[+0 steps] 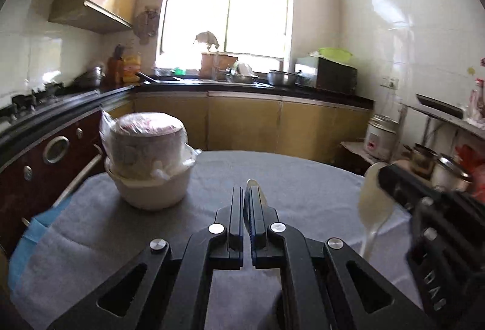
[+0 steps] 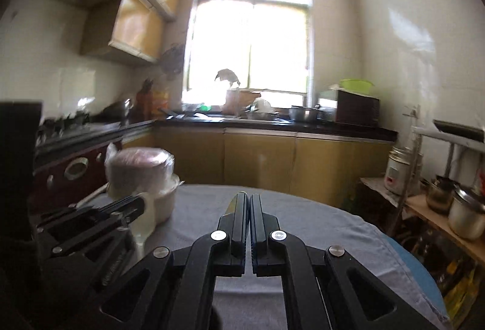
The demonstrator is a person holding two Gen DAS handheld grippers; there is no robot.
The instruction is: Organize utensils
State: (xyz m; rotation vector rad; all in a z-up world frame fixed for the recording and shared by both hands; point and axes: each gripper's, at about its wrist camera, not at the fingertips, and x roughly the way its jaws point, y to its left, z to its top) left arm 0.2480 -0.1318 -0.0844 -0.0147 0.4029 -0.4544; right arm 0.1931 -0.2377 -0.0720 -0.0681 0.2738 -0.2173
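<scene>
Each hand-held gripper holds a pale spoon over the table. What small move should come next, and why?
Probably lower the right hand-held gripper toward the bare grey cloth. It is shut on the right spoon, the left hand-held gripper on the left spoon, both in the air, and a wrapped container fills the white bowl.

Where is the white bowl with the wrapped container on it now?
The white bowl stands on the grey-covered table, at its far left side near the dark red oven front, left of the left gripper in the left wrist view.
</scene>
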